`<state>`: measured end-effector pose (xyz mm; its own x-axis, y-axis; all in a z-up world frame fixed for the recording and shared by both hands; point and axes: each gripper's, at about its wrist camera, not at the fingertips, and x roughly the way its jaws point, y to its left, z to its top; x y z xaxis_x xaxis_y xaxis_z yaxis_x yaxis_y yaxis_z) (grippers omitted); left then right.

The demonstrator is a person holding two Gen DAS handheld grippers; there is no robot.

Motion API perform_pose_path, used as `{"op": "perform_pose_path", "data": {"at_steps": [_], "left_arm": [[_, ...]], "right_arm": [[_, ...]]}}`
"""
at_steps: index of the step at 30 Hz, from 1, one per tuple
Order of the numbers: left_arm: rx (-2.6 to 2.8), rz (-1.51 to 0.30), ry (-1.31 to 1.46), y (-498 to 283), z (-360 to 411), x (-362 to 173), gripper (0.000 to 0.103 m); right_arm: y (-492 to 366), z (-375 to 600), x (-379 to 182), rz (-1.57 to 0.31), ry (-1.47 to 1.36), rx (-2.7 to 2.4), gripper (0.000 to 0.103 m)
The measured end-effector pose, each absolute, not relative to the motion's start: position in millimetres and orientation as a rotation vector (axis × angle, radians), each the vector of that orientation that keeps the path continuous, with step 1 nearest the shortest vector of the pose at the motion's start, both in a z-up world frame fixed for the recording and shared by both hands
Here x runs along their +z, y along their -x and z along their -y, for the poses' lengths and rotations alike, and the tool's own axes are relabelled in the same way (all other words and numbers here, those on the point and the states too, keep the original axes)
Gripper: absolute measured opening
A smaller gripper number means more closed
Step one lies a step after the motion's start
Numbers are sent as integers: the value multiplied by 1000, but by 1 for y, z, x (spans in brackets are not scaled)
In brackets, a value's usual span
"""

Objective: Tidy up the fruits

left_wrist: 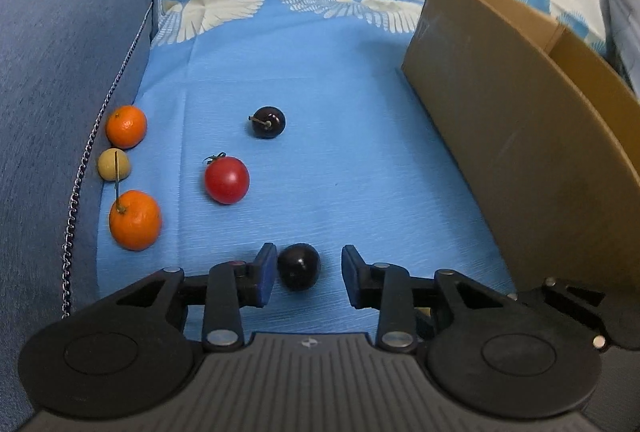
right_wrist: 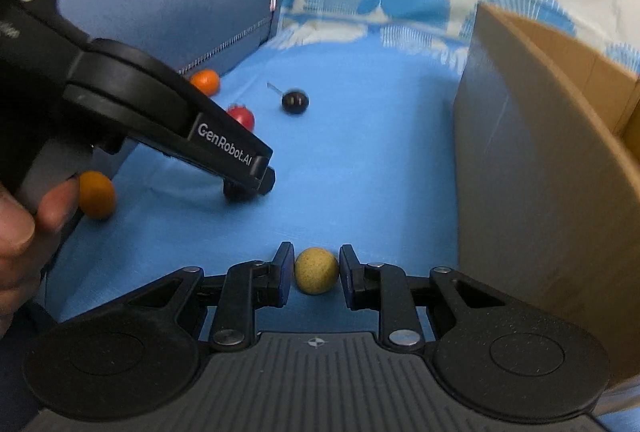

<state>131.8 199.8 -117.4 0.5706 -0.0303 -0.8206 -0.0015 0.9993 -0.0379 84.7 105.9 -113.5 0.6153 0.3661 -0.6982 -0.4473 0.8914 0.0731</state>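
Left wrist view: the left gripper [left_wrist: 309,274] hangs low over the blue cloth [left_wrist: 360,152], fingers apart around a dark plum [left_wrist: 299,266] that sits against the left pad with a clear gap on the right, not squeezed. Ahead lie a red tomato [left_wrist: 227,180] and a second dark plum [left_wrist: 268,122]. Two oranges [left_wrist: 135,219] and a pale yellow fruit [left_wrist: 114,164] line the blue cushion [left_wrist: 60,72]. Over on the right wrist view, the right gripper [right_wrist: 315,270] is clamped on a speckled yellow ball-like fruit [right_wrist: 316,270], raised above the cloth, cardboard box [right_wrist: 540,172] just beside it.
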Motion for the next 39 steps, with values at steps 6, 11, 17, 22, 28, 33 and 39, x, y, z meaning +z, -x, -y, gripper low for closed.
{"op": "perform_pose_path", "data": {"at_steps": [6,11,17,22,28,33,39], "left_arm": [[13,-974,37,-133,-203,-120,38],[28,-987,23,-138,-202,-124,35],[51,-969,17,-138,-200,-124,27],[55,-976,43,-137,-205,-124,27],[56,-970,27,-137,-203,-124,27],[61,-931,30,-131,-203,-118,27],[56,-860,46,-114,-204,-103,27]], "right_arm": [[-88,-105,-118,-792,106,467,26],[-87,-104,-118,-782,117,475,26],[-82,-102,-113,-758,119,485,26],[-84,-101,-119,-794,126,486,26],[-83,-102,-113,-782,115,475,26],[-76,-97,-106,-743,102,476,26],[-64,-92,-95,-706,100,479,26]]}}
